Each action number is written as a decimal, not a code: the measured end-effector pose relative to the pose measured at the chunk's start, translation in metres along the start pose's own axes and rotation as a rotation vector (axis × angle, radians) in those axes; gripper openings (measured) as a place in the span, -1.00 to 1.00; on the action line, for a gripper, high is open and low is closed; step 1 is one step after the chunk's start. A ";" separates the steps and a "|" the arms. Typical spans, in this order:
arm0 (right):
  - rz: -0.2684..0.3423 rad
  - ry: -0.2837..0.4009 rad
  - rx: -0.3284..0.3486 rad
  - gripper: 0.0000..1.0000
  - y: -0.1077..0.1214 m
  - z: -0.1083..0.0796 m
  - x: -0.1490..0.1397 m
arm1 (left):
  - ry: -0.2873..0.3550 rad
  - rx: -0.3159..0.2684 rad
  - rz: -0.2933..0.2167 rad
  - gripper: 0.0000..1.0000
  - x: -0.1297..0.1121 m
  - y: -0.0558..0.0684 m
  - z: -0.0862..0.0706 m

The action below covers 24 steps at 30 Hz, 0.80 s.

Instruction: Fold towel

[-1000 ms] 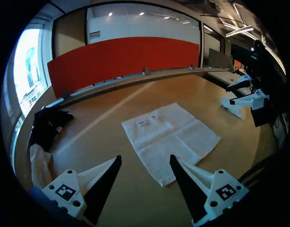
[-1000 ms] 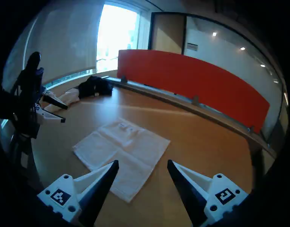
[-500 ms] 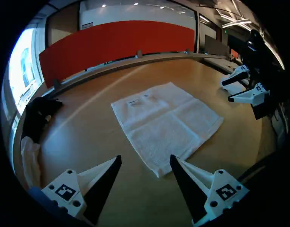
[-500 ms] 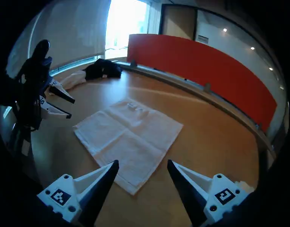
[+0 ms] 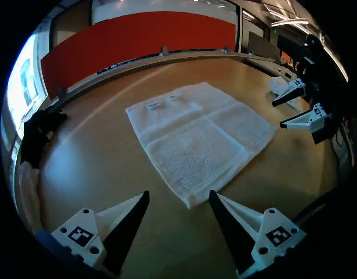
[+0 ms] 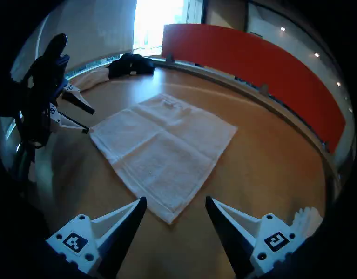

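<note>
One white square terry towel (image 5: 201, 135) lies spread flat on the tan wooden table (image 5: 94, 153); above that table we hold left gripper (image 5: 178, 193) and right gripper (image 6: 175, 199), both spread wide, empty.

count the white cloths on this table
3: the towel spread flat in the middle, a crumpled cloth beside the black garment, and a second crumpled cloth at the opposite end. More may be hidden.
</note>
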State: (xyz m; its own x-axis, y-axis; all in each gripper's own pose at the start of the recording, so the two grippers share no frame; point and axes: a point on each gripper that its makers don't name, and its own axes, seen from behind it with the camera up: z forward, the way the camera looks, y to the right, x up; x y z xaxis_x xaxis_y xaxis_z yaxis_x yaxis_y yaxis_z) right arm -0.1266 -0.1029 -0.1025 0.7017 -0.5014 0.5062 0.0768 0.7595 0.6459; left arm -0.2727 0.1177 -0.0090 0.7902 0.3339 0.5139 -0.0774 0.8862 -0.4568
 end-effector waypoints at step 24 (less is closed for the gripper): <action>0.020 -0.067 0.049 0.16 -0.012 0.012 -0.034 | -0.061 -0.032 0.011 0.36 -0.021 0.018 0.010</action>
State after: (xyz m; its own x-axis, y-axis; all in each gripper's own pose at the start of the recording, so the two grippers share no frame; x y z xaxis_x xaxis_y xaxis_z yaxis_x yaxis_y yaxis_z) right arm -0.1597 -0.0996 -0.1206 0.6534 -0.5140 0.5558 0.0267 0.7494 0.6616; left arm -0.2962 0.1295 -0.0207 0.7509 0.3635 0.5515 -0.0658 0.8720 -0.4851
